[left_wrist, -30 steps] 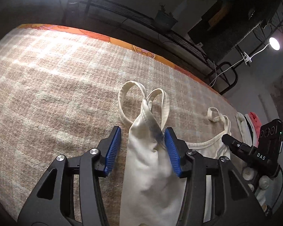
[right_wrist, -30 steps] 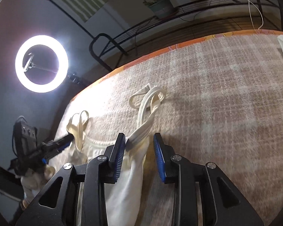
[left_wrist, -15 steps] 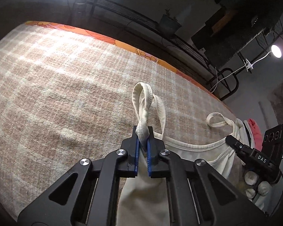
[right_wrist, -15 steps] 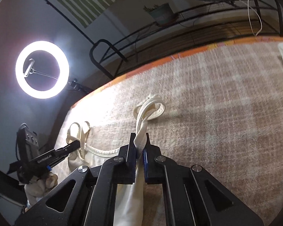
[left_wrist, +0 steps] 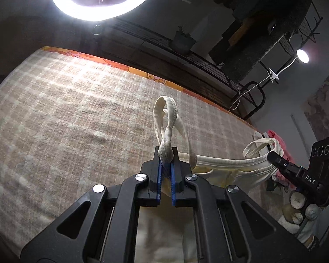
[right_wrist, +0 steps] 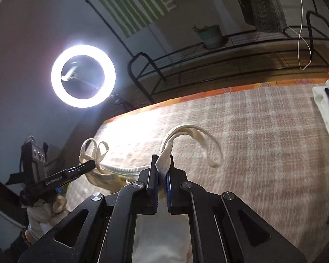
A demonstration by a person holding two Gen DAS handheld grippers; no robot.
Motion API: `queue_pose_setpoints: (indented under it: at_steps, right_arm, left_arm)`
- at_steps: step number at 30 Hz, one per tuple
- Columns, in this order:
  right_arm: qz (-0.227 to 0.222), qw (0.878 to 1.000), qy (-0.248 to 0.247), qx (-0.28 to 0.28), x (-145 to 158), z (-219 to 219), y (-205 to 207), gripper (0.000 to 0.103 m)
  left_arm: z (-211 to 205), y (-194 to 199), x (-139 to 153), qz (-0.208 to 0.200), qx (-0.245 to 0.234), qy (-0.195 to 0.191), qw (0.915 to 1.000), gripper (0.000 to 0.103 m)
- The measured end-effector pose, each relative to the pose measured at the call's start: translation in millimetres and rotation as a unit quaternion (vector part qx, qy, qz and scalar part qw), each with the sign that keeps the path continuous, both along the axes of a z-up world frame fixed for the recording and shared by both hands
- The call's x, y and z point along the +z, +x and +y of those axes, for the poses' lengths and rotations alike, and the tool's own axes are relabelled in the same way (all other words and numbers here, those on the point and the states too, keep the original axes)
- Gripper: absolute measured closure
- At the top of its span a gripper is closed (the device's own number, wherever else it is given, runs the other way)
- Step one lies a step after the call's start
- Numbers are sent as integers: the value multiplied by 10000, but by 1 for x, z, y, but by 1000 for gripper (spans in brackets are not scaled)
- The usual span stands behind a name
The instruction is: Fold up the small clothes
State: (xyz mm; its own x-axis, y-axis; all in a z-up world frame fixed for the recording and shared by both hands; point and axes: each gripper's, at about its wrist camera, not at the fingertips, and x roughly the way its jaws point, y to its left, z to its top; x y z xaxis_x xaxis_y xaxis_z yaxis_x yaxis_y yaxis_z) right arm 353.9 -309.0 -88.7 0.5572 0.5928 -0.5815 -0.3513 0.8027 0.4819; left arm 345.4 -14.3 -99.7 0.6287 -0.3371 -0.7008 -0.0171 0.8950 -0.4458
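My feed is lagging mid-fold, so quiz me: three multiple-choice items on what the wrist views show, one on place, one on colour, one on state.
1. Where does the ring light sit in the right wrist view?
A. upper left, past the bed edge
B. lower right, on the blanket
C. behind the pink cloth

2. What colour is the top?
A. navy
B. cream
C. green

3. What state are the left tongs and right tongs in?
A. both open
B. one open, one shut
C. both shut on a strap

Answers: 1 A, it glows upper left beyond the blanket. 2 B, straps and body read cream in both views. 3 C, each pair pinches a strap loop, with the neckline strung between them.
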Motion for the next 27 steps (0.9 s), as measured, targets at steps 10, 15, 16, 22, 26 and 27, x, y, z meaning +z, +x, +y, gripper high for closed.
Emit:
queue_pose_setpoints:
  at_steps: [10, 15, 16, 22, 26, 27]
  right_arm:
    - [-178, 9991, -349, 180, 13, 7, -86, 99]
    - [-198, 9988, -405, 181, 6, 6, -125, 99]
    - [-166, 9989, -395, 163, 3, 6, -132, 99]
    - [19, 9984, -558, 64, -29, 9, -182, 99]
    - [126, 9974, -705, 4, -48, 10, -205, 99]
    - [144, 9971, -745, -4, -50, 10, -208, 99]
  left_arm:
    - [0, -83, 20, -56, -99, 218, 9997, 99]
    - [5, -125, 5, 116, -78, 223, 9997, 99]
    - [5, -134, 0, 186, -53, 215, 9996, 99]
    - [4, -174, -23, 413, 65, 267, 9988, 99]
    - [7, -189, -31, 528, 90, 215, 9983, 99]
    - [7, -193, -34, 570, 81, 254, 9980, 99]
